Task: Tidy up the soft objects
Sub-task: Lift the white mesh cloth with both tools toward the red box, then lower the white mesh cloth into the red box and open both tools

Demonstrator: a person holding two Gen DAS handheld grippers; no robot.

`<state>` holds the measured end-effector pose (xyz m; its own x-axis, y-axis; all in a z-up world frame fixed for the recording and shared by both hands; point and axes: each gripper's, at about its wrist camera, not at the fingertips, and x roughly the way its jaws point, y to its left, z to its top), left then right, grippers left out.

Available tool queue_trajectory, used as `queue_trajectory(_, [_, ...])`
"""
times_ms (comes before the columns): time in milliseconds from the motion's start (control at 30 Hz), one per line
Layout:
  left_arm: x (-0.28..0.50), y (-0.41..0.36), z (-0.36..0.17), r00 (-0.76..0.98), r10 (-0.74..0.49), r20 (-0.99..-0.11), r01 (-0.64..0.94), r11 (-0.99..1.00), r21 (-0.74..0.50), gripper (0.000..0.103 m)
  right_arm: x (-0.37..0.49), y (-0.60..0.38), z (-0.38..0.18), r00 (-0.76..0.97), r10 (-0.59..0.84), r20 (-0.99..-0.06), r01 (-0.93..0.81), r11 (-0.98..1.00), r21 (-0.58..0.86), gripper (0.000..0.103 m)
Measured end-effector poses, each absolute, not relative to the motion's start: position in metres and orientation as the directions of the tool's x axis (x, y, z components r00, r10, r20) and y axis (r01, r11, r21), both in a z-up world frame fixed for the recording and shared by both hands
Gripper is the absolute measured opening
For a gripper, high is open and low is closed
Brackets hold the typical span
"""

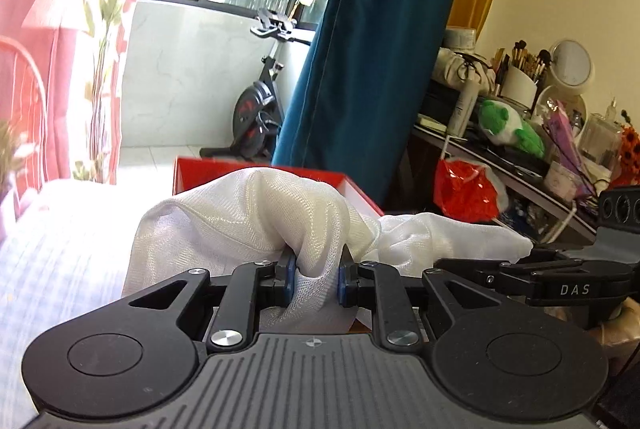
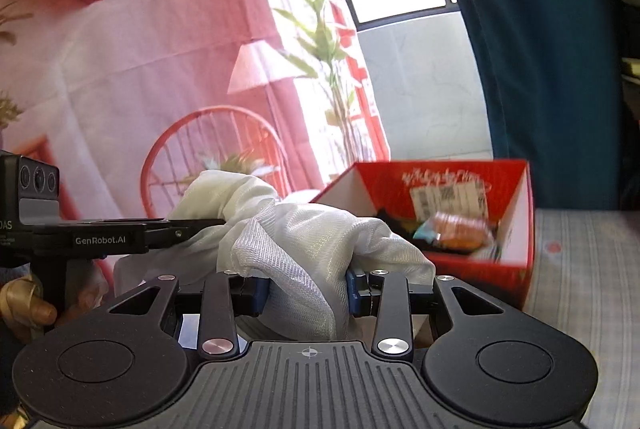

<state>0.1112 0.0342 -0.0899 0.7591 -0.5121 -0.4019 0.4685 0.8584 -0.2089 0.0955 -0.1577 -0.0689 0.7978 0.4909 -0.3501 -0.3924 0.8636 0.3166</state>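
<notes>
A white mesh cloth point(image 1: 256, 221) hangs bunched between both grippers, lifted above the bed. In the left wrist view my left gripper point(image 1: 316, 279) is shut on a fold of it, blue pads pressing each side. The right gripper point(image 1: 532, 261) reaches in from the right edge and holds the cloth's far end. In the right wrist view my right gripper point(image 2: 306, 291) is shut on a thick bunch of the white cloth point(image 2: 304, 241), and the left gripper point(image 2: 208, 225) enters from the left, gripping the other end. A red open box point(image 2: 448, 177) sits just behind the cloth.
The red box point(image 1: 256, 169) holds several small packaged items point(image 2: 456, 229). It rests on a pale checked bedspread point(image 2: 580, 269). A teal curtain point(image 1: 380, 49), an exercise bike point(image 1: 260, 109) and a cluttered dresser point(image 1: 520, 133) with a green plush toy point(image 1: 508, 127) stand beyond. A gloved hand point(image 2: 24, 305) holds the left tool.
</notes>
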Motion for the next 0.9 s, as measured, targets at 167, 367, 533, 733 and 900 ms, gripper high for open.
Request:
queue_trajectory(167, [0.158, 0.025, -0.082, 0.755, -0.5, -0.424, 0.453, 0.866, -0.214, 0.02, 0.139, -0.167, -0.058, 0.808, 0.462, -0.366, -0.379, 0.883, 0.277, 0.033])
queue_trajectory(367, [0.207, 0.013, -0.076, 0.759, -0.48, -0.439, 0.433, 0.877, -0.211, 0.02, 0.192, -0.178, -0.047, 0.816, 0.439, -0.376, -0.368, 0.896, 0.247, 0.033])
queue_trajectory(533, [0.229, 0.009, -0.064, 0.776, -0.47, -0.42, 0.433, 0.882, -0.186, 0.02, 0.22, -0.185, -0.036, 0.814, 0.44, -0.378, -0.38, 0.897, 0.226, 0.034])
queue_trajectory(733, [0.255, -0.002, -0.067, 0.763, -0.459, -0.455, 0.431, 0.886, -0.17, 0.021, 0.25, -0.194, -0.032, 0.807, 0.429, -0.405, -0.376, 0.903, 0.206, 0.034])
queue_trajectory(900, [0.282, -0.012, -0.104, 0.665, -0.44, -0.604, 0.436, 0.885, -0.164, 0.021, 0.274, -0.201, -0.069, 0.746, 0.418, -0.519, -0.344, 0.908, 0.238, 0.034])
